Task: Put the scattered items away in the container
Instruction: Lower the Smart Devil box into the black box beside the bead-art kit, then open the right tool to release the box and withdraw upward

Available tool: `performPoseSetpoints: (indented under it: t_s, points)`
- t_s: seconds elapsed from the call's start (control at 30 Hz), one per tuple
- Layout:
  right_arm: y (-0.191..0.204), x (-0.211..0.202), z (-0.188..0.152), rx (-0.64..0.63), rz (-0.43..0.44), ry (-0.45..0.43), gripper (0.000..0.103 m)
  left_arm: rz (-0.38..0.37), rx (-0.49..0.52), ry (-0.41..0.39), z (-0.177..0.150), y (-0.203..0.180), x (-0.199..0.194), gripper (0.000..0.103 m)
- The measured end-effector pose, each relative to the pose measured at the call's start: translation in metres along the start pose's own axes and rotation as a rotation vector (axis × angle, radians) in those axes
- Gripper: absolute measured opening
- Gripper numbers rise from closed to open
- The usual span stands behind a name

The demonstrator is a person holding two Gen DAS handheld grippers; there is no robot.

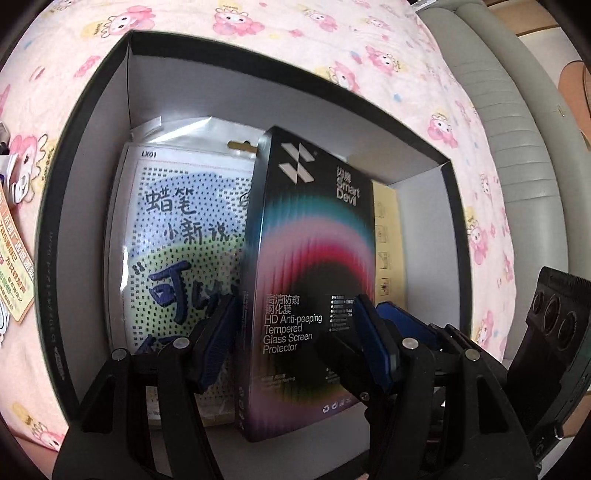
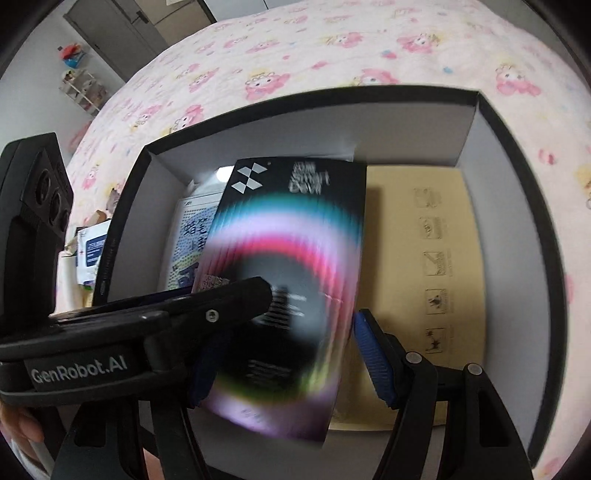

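A black screen-protector box (image 1: 306,266) with a rainbow ring lies tilted inside the black container with white walls (image 1: 92,155). My left gripper (image 1: 295,339) straddles the box's near end, jaws spread wide, pads off its sides. In the right wrist view the same box (image 2: 291,258) is blurred, and my right gripper (image 2: 288,350) also straddles it with jaws apart. The left gripper's finger (image 2: 207,306) crosses in front there. A bagged card with dots and Chinese writing (image 1: 177,236) lies under the box at the left. A tan sheet (image 2: 424,258) covers the container floor at the right.
The container (image 2: 517,184) rests on a bed with a pink cartoon sheet (image 1: 258,22). Loose packets lie outside its left wall (image 1: 14,236), and they also show in the right wrist view (image 2: 88,254). A grey padded headboard (image 1: 517,147) is at the right.
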State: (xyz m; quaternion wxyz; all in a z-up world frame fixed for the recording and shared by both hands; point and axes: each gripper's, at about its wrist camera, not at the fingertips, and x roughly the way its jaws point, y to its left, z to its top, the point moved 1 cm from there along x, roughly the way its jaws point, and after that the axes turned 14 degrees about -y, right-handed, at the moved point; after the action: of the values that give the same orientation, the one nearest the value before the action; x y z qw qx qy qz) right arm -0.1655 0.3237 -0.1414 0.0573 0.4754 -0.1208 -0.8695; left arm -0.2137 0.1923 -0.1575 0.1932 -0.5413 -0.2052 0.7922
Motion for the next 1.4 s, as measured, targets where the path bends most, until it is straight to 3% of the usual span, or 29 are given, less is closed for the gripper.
performPoseSetpoints:
  t_s: [0.07, 0.17, 0.4, 0.57, 0.7, 0.83, 0.9, 1.03, 1.07, 1.2, 1.3, 1.4]
  points:
    - [-0.001, -0.004, 0.001, -0.005, -0.016, -0.019, 0.066, 0.017, 0.020, -0.034, 0.000, -0.002, -0.008, 0.064]
    - [-0.007, -0.008, 0.003, -0.002, -0.075, -0.042, 0.066, 0.107, 0.080, -0.093, -0.002, -0.008, -0.019, 0.052]
    - [-0.011, -0.018, 0.009, 0.003, -0.103, -0.093, 0.066, 0.247, 0.168, -0.212, -0.006, -0.019, -0.036, 0.048]
    - [-0.016, -0.020, 0.008, -0.024, -0.200, -0.103, 0.066, 0.379, 0.207, -0.169, 0.004, -0.008, -0.024, 0.034]
    - [-0.015, -0.026, 0.009, -0.083, -0.287, -0.132, 0.066, 0.448, 0.268, -0.161, 0.008, -0.017, -0.016, 0.033]
    - [-0.022, -0.032, 0.009, -0.065, -0.303, -0.144, 0.066, 0.512, 0.336, -0.152, 0.006, -0.022, -0.008, 0.033]
    - [-0.025, -0.028, 0.012, -0.047, -0.300, -0.141, 0.066, 0.525, 0.356, -0.149, 0.002, -0.024, -0.008, 0.038]
    - [-0.026, -0.026, 0.014, -0.021, -0.265, -0.134, 0.066, 0.510, 0.380, -0.128, -0.004, -0.030, -0.005, 0.040]
    - [-0.025, -0.026, 0.014, -0.019, -0.257, -0.132, 0.066, 0.476, 0.361, -0.109, -0.004, -0.028, -0.004, 0.034]
    - [-0.024, -0.023, 0.015, -0.022, -0.262, -0.131, 0.065, 0.339, 0.259, -0.039, -0.007, -0.022, 0.009, 0.033]
    - [-0.027, -0.024, 0.014, -0.014, -0.291, -0.137, 0.065, 0.265, 0.260, -0.046, -0.006, -0.026, 0.006, 0.033]
    - [-0.032, -0.025, 0.014, 0.020, -0.268, -0.132, 0.066, 0.202, 0.193, -0.044, -0.002, -0.015, -0.003, 0.035]
